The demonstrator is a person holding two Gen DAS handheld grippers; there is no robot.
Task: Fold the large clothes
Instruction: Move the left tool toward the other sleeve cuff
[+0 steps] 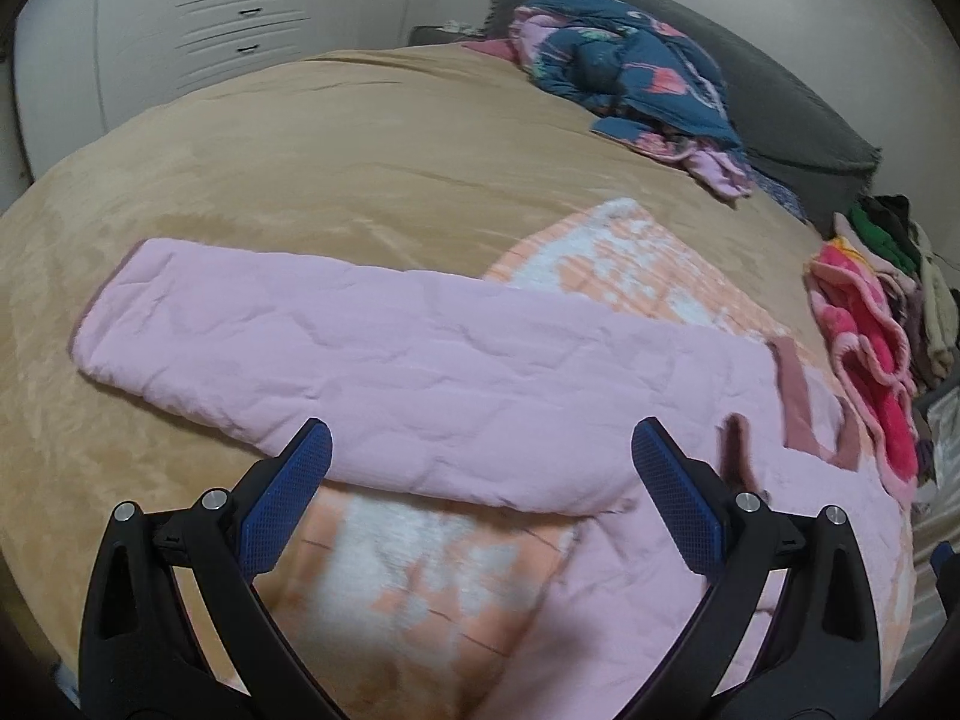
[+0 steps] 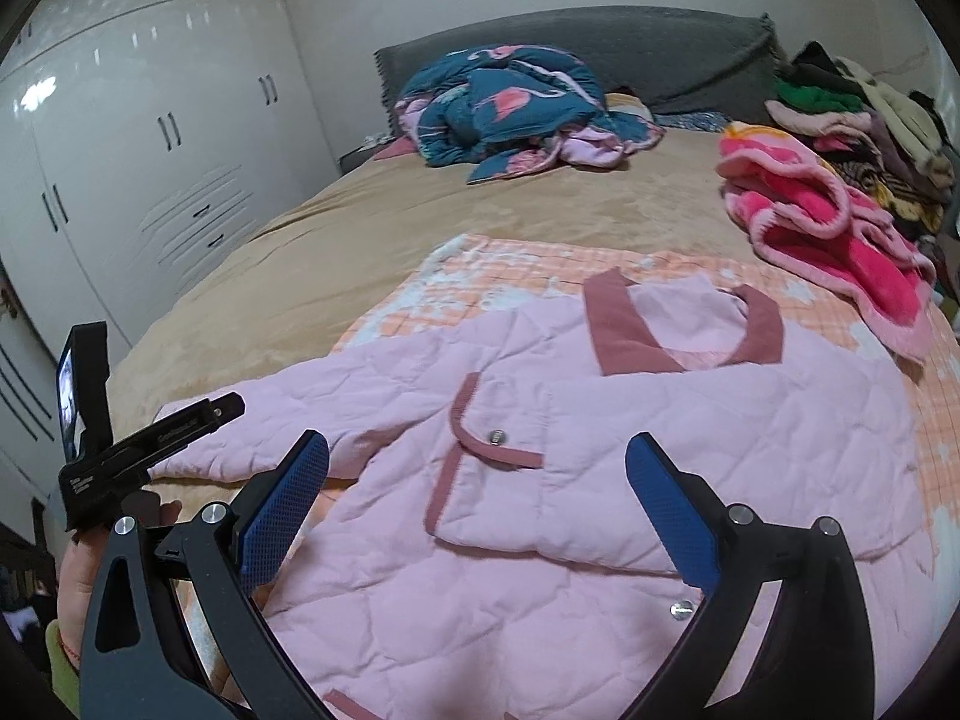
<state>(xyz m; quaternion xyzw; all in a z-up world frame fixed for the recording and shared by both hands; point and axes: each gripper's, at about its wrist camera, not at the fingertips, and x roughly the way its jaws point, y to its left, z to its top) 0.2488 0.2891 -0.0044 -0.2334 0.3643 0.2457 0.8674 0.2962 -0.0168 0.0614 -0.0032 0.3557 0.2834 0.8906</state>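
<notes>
A pale pink quilted jacket with dusty-rose trim lies flat on an orange-and-white checked blanket on the bed. Its rose collar points toward the headboard, and a snap-buttoned pocket shows on the front. One sleeve stretches out to the left across the tan bedcover. My left gripper hovers open over that sleeve's near edge, nothing between its blue pads. Over the jacket's front hangs my right gripper, open and empty too. The other hand-held gripper and a hand show at the right wrist view's left edge.
A blue flamingo-print quilt is bunched near the grey headboard. A bright pink fleece garment and a pile of mixed clothes sit on the bed's right side. White wardrobes line the left wall. Tan bedcover lies bare beyond the sleeve.
</notes>
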